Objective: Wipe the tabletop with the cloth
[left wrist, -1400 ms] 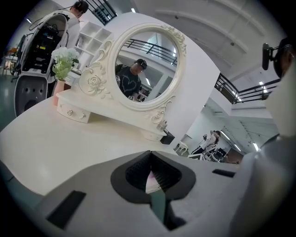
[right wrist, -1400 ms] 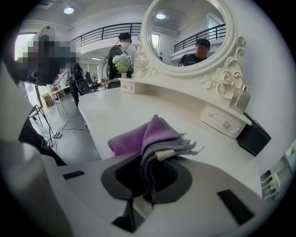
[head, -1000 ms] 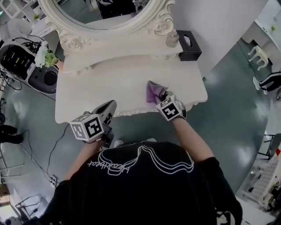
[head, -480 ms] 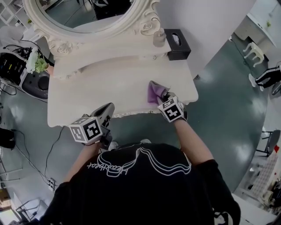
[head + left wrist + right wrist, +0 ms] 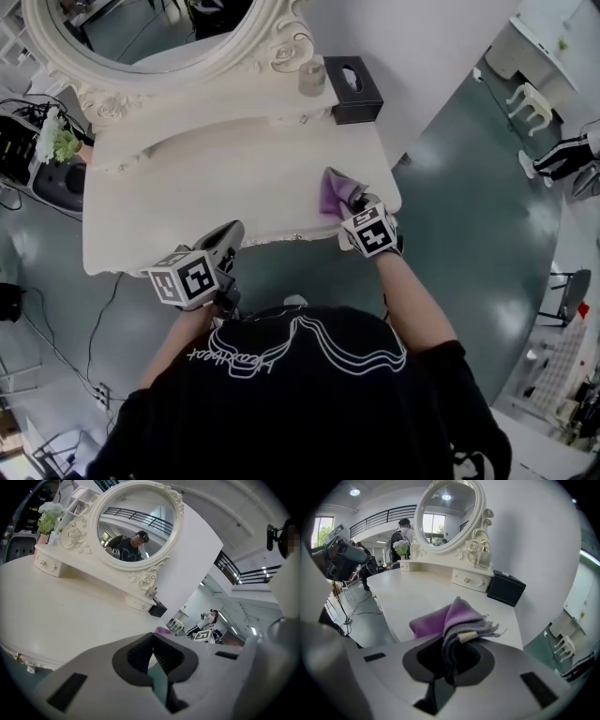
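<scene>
On tabletop (image 5: 216, 187), purple cloth (image 5: 440, 618) bunched, grey-fringed, pinched in right tongs (image 5: 450, 660).

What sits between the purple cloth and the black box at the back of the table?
Nothing. Only bare tabletop separates the purple cloth from the black box, clearest in the right gripper view.

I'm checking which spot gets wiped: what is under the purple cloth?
The cream tabletop, near its front right corner. The cloth lies on it, its near end pinched in the right gripper. The patch directly beneath is covered, so nothing there can be seen.
</scene>
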Motion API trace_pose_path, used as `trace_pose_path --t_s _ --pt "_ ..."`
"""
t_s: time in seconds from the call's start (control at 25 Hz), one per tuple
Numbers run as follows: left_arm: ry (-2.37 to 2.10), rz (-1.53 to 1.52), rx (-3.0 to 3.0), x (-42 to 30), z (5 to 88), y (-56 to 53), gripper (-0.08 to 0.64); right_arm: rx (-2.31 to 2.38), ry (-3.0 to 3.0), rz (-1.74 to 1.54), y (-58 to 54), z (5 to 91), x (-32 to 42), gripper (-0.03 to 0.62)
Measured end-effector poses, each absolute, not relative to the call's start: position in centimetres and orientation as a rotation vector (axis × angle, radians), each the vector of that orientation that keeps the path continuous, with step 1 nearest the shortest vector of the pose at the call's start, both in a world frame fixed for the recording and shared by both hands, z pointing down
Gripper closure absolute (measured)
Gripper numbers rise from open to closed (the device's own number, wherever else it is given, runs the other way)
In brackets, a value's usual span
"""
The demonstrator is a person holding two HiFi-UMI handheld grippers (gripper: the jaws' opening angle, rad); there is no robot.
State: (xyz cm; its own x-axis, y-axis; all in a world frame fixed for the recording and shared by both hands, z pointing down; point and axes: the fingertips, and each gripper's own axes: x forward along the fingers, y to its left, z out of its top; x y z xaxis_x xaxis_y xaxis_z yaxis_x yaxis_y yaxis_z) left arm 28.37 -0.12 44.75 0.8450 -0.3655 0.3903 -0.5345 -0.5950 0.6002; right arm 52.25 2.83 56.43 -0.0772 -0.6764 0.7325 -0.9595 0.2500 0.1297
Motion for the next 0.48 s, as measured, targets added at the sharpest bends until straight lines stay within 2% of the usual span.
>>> trace_pose_path --t_s 0.48 --pt "-0.620 0.294 2.257 31.1 46.2 1.7 0.555 1.612 -1.701 0.535 5.3 56.6 60.2 0.549"
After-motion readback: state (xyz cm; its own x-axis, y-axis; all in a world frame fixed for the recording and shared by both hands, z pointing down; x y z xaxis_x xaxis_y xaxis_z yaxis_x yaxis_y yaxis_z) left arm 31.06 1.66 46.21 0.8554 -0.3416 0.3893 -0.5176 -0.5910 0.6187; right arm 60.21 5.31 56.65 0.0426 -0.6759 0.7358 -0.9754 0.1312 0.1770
